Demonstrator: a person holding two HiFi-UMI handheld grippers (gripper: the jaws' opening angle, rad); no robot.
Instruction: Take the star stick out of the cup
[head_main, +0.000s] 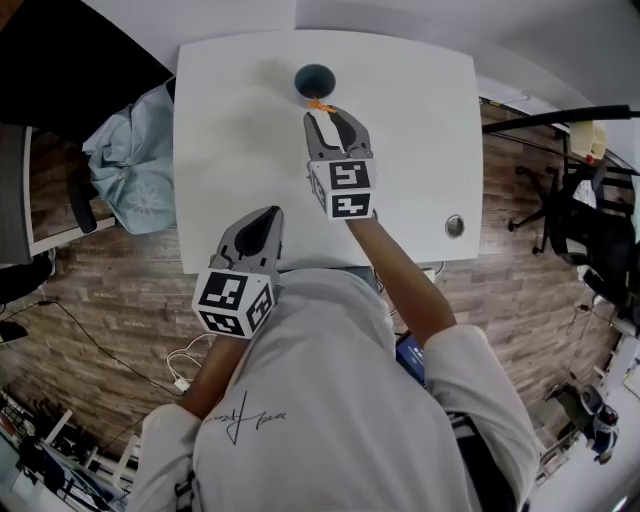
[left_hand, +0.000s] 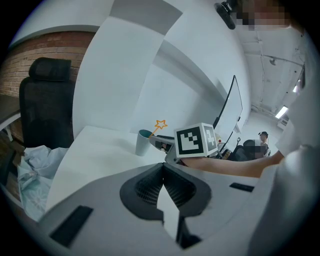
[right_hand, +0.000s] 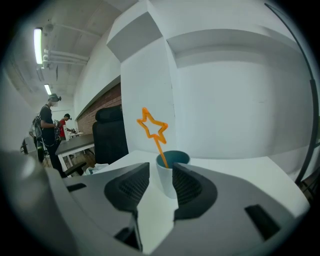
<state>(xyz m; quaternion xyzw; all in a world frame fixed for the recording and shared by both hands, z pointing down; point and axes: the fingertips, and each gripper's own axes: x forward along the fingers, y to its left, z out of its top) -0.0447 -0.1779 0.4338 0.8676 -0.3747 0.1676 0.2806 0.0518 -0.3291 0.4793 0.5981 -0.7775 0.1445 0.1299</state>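
Observation:
A teal cup (head_main: 316, 78) stands near the far edge of the white table (head_main: 230, 150). An orange star stick (head_main: 319, 104) leans out of it toward me. My right gripper (head_main: 328, 118) hovers just short of the cup, open, with nothing between its pads. In the right gripper view the cup (right_hand: 170, 165) sits just beyond the open right gripper (right_hand: 160, 172), and the star (right_hand: 152, 126) rises above it. My left gripper (head_main: 265, 218) is shut and empty near the table's front edge. The left gripper view shows the left gripper (left_hand: 163, 167), the cup (left_hand: 144, 142) and the star (left_hand: 160, 124).
A black office chair (right_hand: 111, 135) with a light-blue cloth (head_main: 135, 160) on it stands to the table's left. A round cable grommet (head_main: 455, 226) is set in the table's right side. A monitor (left_hand: 232, 107) stands to the right. People (right_hand: 50, 125) are far off.

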